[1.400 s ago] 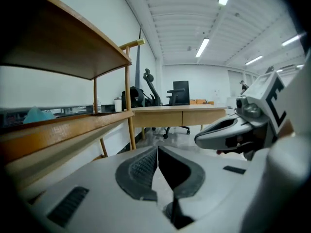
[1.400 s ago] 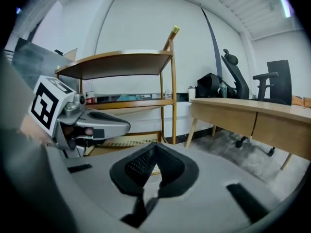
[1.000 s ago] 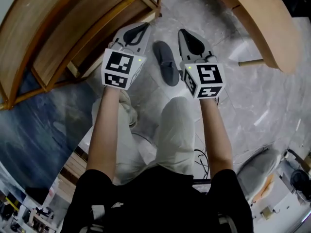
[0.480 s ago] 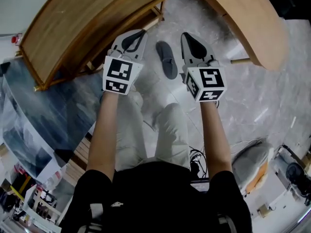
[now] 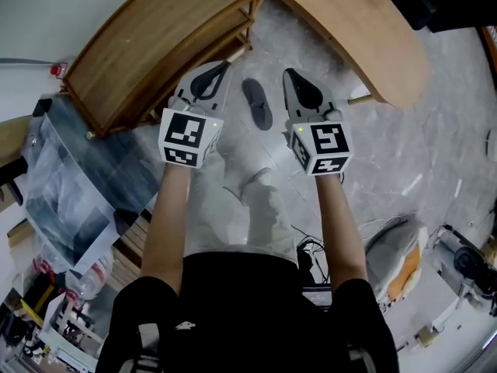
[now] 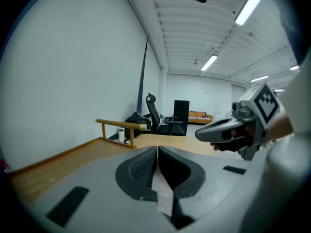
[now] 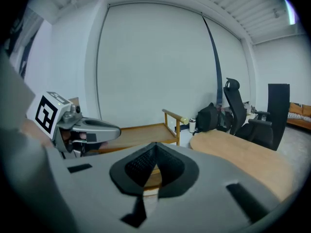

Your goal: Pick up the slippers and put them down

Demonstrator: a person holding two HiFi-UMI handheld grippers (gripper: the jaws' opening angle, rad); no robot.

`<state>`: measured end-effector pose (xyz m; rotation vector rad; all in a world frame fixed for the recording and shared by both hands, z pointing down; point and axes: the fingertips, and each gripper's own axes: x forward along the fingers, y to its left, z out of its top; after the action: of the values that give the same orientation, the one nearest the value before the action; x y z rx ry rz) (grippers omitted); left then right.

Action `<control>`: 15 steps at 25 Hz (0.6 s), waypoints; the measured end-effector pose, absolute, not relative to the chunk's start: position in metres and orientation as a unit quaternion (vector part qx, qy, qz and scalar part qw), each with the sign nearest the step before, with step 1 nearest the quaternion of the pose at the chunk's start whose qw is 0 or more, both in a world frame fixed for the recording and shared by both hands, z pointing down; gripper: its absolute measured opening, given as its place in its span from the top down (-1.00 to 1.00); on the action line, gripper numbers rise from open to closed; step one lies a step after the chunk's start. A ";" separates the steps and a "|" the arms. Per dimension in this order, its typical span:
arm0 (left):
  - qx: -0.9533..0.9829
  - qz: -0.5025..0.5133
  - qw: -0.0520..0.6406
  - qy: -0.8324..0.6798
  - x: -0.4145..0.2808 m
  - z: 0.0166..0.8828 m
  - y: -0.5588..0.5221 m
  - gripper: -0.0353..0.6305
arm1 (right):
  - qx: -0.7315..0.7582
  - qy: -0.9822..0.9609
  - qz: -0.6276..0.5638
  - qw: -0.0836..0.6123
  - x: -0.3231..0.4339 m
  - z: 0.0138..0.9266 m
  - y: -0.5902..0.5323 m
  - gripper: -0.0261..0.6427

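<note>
One dark grey slipper [image 5: 257, 103] lies on the pale marble floor, seen in the head view between and well below my two grippers. My left gripper [image 5: 221, 68] is held up in the air to its left, jaws together with nothing in them [image 6: 157, 152]. To the slipper's right, at the same height, my right gripper [image 5: 289, 74] is shut and empty too [image 7: 155, 147]. Each gripper view shows the other gripper beside it: the right gripper [image 6: 228, 130], the left gripper [image 7: 92, 127]. No second slipper is in view.
A low wooden shelf unit [image 5: 163, 37] stands at the left by the wall, and a curved wooden table [image 5: 365, 29] at the upper right. The person's legs [image 5: 233, 208] are below the grippers. A black office chair [image 7: 238, 106] and bag stand farther back.
Both grippers have risen together, still shut and empty. The slipper stays on the floor and now looks smaller and farther below.
</note>
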<state>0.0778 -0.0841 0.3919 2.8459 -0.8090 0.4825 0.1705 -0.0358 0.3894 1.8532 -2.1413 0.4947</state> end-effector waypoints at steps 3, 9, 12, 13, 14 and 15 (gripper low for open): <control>0.950 0.146 0.074 -0.266 0.082 0.351 -0.073 0.87 | 0.642 -0.736 0.170 0.131 0.171 0.355 -0.021 0.93; 0.958 0.120 0.062 -0.253 0.090 0.278 -0.040 0.87 | 0.656 -0.728 0.155 0.125 0.172 0.295 0.008 0.93; 0.959 0.114 0.058 -0.253 0.090 0.249 -0.025 0.87 | 0.662 -0.726 0.143 0.120 0.175 0.265 0.021 0.93; 0.960 0.112 0.056 -0.252 0.091 0.241 -0.021 0.87 | 0.665 -0.725 0.139 0.116 0.177 0.255 0.023 0.93; 0.960 0.111 0.052 -0.251 0.092 0.233 -0.018 0.87 | 0.667 -0.724 0.134 0.113 0.179 0.245 0.025 0.93; 0.960 0.110 0.049 -0.251 0.093 0.227 -0.016 0.87 | 0.668 -0.724 0.129 0.110 0.181 0.236 0.026 0.93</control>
<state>0.0927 -0.0160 0.2267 2.9276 -0.7660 0.3338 0.1813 0.0258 0.2362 1.9638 -2.1282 0.3791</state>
